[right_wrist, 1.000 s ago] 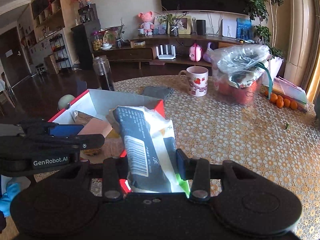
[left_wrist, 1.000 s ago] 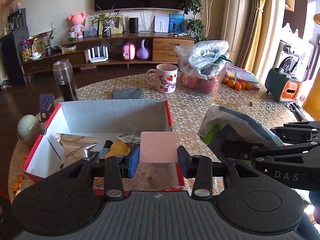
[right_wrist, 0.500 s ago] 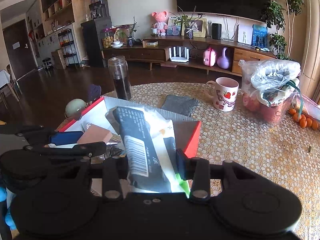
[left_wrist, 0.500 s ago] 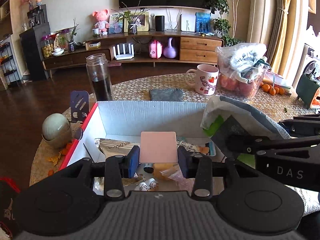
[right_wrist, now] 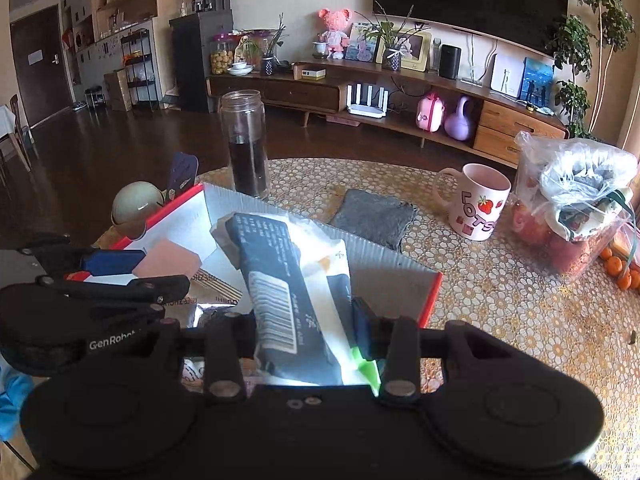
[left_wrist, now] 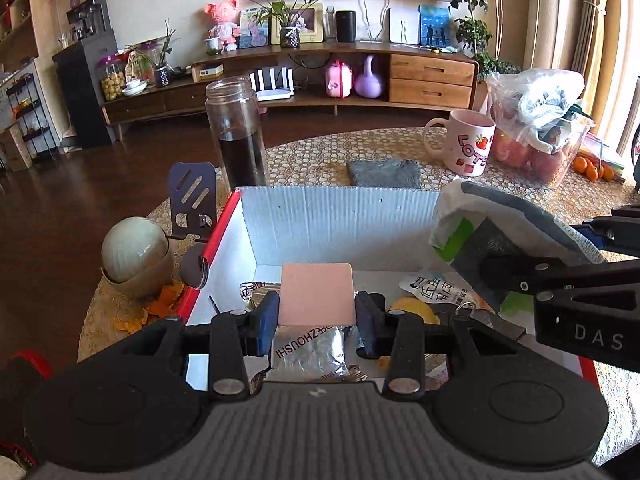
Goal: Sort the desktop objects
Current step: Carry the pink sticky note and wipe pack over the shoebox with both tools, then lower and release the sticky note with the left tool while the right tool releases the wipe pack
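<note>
A: What surface?
B: A round lace-patterned table [left_wrist: 304, 152]; a dark wood floor [left_wrist: 80, 184] at 10 o'clock.
A: And the grippers?
B: The left gripper [left_wrist: 316, 312] pinches a flat pink square pad [left_wrist: 316, 294] over the red-edged white cardboard box [left_wrist: 340, 216]; the right gripper [right_wrist: 304, 324] clamps a black-and-white plastic packet [right_wrist: 280, 264] at the box's 3 o'clock edge.

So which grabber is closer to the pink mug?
Right. The right gripper, holding the wipes pack, is on the mug's side of the box; the left gripper is farther across it.
</note>
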`<state>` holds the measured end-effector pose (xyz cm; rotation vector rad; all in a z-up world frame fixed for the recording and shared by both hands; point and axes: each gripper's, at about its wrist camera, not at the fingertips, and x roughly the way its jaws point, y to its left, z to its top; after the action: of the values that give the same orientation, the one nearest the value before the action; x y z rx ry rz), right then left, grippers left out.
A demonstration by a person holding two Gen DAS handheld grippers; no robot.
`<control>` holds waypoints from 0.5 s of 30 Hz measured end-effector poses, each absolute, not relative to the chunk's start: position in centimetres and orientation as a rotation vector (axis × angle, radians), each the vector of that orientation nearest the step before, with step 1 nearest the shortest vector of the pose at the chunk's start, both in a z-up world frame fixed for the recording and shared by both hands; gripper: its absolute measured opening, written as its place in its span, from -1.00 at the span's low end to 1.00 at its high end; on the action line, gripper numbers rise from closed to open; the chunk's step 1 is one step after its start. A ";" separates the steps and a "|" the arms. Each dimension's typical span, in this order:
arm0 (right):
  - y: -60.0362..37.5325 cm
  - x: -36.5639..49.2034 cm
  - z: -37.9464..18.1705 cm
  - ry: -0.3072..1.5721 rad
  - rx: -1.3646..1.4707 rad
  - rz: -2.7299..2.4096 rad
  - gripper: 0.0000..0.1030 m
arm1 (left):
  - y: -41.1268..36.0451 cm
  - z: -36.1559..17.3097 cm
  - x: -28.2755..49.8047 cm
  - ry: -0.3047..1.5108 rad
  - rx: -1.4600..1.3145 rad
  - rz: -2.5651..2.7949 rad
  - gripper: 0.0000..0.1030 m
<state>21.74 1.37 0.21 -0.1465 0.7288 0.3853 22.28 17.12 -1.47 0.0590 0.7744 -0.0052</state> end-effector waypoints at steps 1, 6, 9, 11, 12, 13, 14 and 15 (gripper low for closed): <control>1.7 22.0 0.0 0.733 -0.158 0.386 -0.22 | 17.2 -1.7 22.5 0.780 0.056 -0.013 -0.23; 2.3 23.6 -1.5 0.772 -0.183 0.369 -0.22 | 16.7 -2.8 23.5 0.795 0.074 -0.052 -0.23; 2.4 24.2 -2.5 0.798 -0.200 0.362 -0.21 | 16.5 -3.6 24.0 0.815 0.087 -0.065 -0.23; 2.5 24.4 -3.0 0.807 -0.215 0.362 -0.21 | 16.5 -4.1 24.2 0.831 0.083 -0.071 -0.23; 2.6 24.5 -3.2 0.809 -0.222 0.361 -0.21 | 16.5 -4.4 24.3 0.841 0.080 -0.074 -0.23; 2.7 24.5 -3.4 0.813 -0.229 0.364 -0.21 | 16.6 -4.6 24.4 0.849 0.076 -0.078 -0.23; 2.7 24.5 -3.5 0.818 -0.232 0.367 -0.21 | 16.5 -4.8 24.4 0.853 0.078 -0.077 -0.23; 2.8 24.6 -3.7 0.825 -0.235 0.369 -0.21 | 16.4 -5.0 24.4 0.854 0.087 -0.076 -0.23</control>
<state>24.56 2.78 -3.73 -0.2349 0.8248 0.3686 24.42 16.41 -4.95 0.0871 0.8537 -0.0763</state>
